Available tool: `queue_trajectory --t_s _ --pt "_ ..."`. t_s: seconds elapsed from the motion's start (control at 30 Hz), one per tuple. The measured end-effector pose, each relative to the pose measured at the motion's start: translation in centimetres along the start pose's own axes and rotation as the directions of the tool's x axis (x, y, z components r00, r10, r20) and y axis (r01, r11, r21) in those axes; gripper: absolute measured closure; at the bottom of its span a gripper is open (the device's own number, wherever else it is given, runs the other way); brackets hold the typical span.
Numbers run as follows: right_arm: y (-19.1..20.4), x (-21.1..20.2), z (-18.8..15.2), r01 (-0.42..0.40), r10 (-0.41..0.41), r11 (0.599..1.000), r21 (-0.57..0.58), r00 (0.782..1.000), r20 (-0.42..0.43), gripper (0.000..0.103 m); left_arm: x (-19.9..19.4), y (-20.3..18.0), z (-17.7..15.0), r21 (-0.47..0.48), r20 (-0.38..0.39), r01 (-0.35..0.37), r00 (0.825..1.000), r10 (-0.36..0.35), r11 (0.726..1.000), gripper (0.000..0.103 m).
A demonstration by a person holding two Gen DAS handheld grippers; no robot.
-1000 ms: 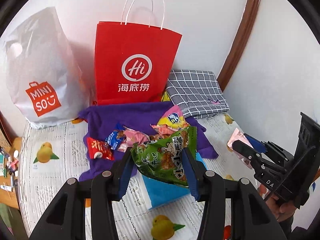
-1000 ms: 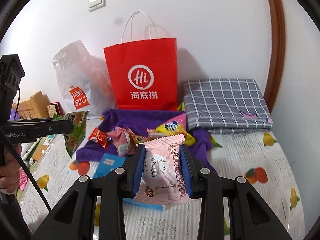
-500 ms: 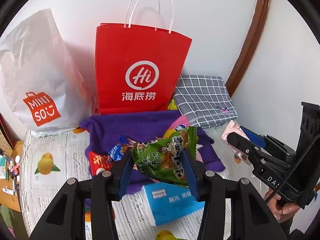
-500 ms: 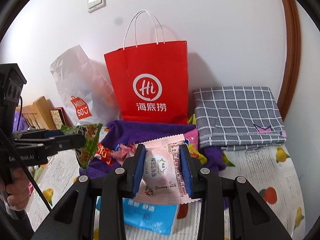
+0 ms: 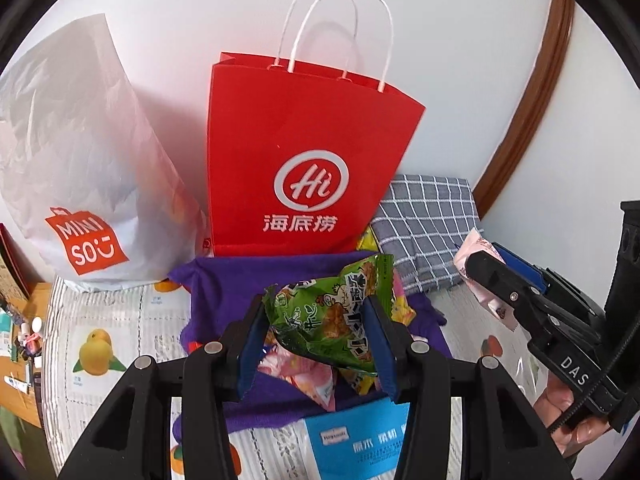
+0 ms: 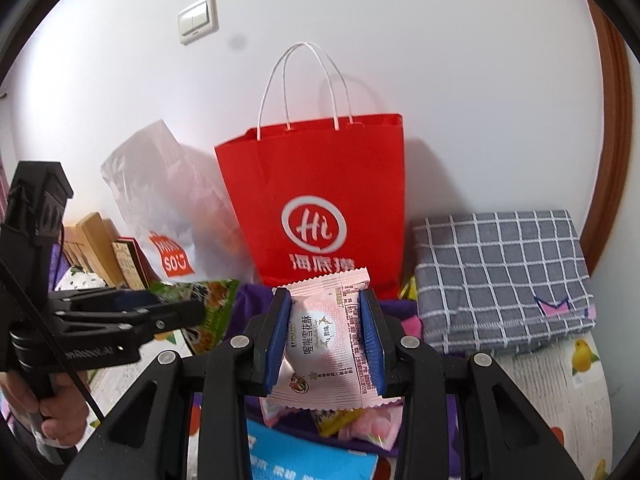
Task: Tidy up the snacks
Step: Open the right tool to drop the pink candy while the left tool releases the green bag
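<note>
Green snack packet (image 5: 334, 320) clamped in left gripper (image 5: 318, 344), pink nougat packet (image 6: 326, 340) clamped in right gripper (image 6: 325, 340), red Haidilao bag (image 5: 308, 168) frame centre.

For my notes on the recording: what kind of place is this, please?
Probably a bedroom at home: a folded grey checked blanket lies on a fruit-print bedsheet against a white wall with a light switch.
</note>
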State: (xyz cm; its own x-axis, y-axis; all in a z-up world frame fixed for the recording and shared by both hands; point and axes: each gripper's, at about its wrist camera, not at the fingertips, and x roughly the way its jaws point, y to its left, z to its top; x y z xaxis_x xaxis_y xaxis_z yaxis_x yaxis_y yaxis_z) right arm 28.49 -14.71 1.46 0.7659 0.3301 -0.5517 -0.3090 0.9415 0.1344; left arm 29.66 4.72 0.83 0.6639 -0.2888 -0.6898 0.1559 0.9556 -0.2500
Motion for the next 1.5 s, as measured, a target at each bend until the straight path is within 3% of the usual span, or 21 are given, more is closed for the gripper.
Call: queue_trajectory --t_s 0.27,0.37,0.43,0.63,0.87,1.1,1.5 --pt "-1.0 2.2 -0.2 -0.052 0.052 0.998 0.026 0.999 -0.014 0.068 2.5 1.9 -0.2 -0.03 -0.017 -0.015 1.0 0.014 0.999 0.058" --pt "-1.2 3.7 -0.6 -0.059 0.06 0.998 0.021 0.996 -0.058 0.068 3.7 3.1 -1.3 -0.069 -0.023 0.003 1.0 -0.005 0.998 0.059" --pt "-1.2 4.5 -1.1 -0.061 0.061 0.998 0.009 0.995 -0.073 0.068 5.3 3.7 -1.4 -0.078 -0.077 -0.009 0.997 0.003 0.997 0.063" --pt "-2.0 7.4 -2.1 -0.12 0.129 0.991 0.062 0.977 -0.17 0.068 6.2 4.3 -1.5 -0.073 -0.069 0.002 0.998 -0.007 0.997 0.067" --pt "-1.4 10.1 -3.7 -0.115 0.124 0.992 0.05 0.959 -0.256 0.068 7.4 5.2 -1.9 -0.108 -0.12 -0.045 0.992 0.032 0.993 0.067" --pt "0.0 12.6 -5.6 -0.075 0.062 0.997 -0.028 0.938 -0.341 0.068 7.4 5.3 -2.0 -0.113 -0.135 -0.043 0.991 0.027 0.993 0.068" --pt "-0.2 13.3 -6.0 -0.056 0.042 0.998 -0.026 0.927 -0.374 0.067 7.6 4.2 -2.1 -0.085 -0.14 -0.032 0.99 0.02 0.996 0.067"
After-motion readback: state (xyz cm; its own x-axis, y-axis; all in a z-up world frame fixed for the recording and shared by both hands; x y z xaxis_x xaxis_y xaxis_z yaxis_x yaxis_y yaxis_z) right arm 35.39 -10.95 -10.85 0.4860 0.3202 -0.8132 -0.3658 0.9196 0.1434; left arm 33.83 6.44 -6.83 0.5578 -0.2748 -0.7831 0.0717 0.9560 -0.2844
